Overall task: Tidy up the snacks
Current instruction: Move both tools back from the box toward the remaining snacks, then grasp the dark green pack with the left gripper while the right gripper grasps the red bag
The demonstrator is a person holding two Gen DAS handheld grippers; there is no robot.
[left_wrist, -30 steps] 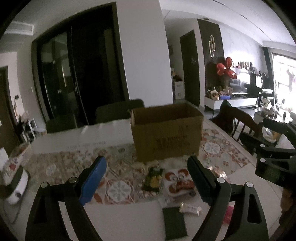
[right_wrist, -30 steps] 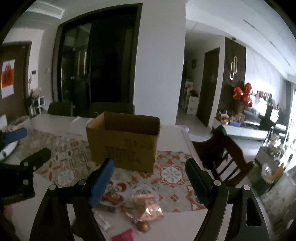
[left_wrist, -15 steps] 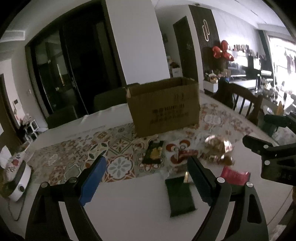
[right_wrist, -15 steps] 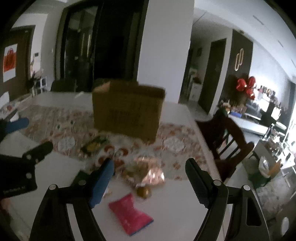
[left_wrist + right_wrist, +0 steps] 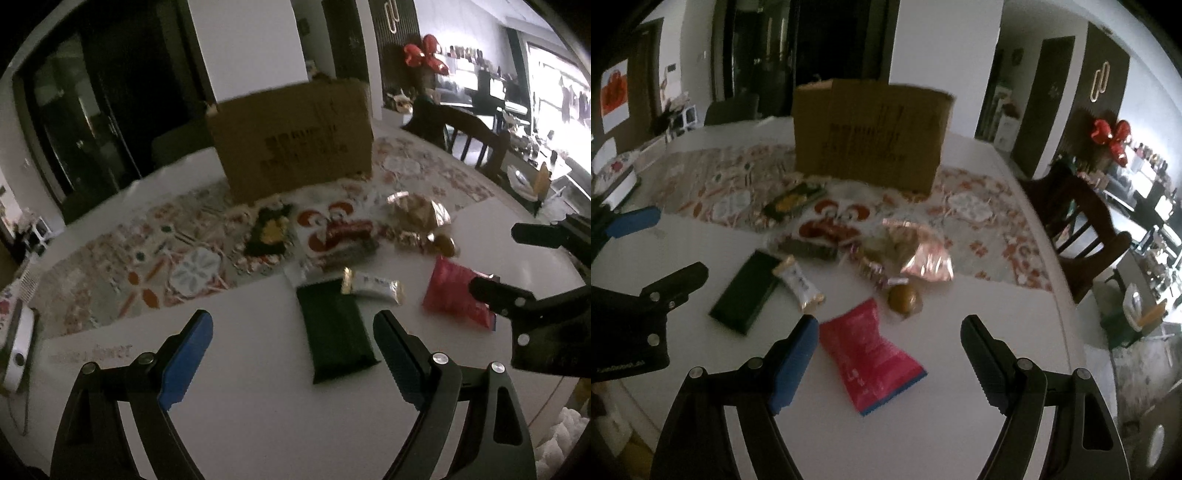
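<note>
Several snacks lie on the white table before a cardboard box (image 5: pixel 295 140) (image 5: pixel 868 133). A dark green packet (image 5: pixel 336 328) (image 5: pixel 746 291) lies just ahead of my open, empty left gripper (image 5: pixel 291 328). A pink packet (image 5: pixel 868 354) (image 5: pixel 454 295) lies between the fingers of my open, empty right gripper (image 5: pixel 886 332), above the table. A white bar (image 5: pixel 373 288) (image 5: pixel 799 282), a shiny bag (image 5: pixel 916 254) (image 5: pixel 417 214), a round brown snack (image 5: pixel 903 299) and a green-yellow pack (image 5: pixel 269 232) (image 5: pixel 792 201) lie nearby.
A patterned runner (image 5: pixel 159 254) crosses the table under the box. A wooden chair (image 5: pixel 1082 236) stands at the right edge. A white appliance (image 5: pixel 14 343) sits at the far left. The table edge curves close on the right.
Both grippers have tilted down and moved closer to the table. The snacks now sit nearer and lower in view; the pink packet has come between the right gripper's fingers.
</note>
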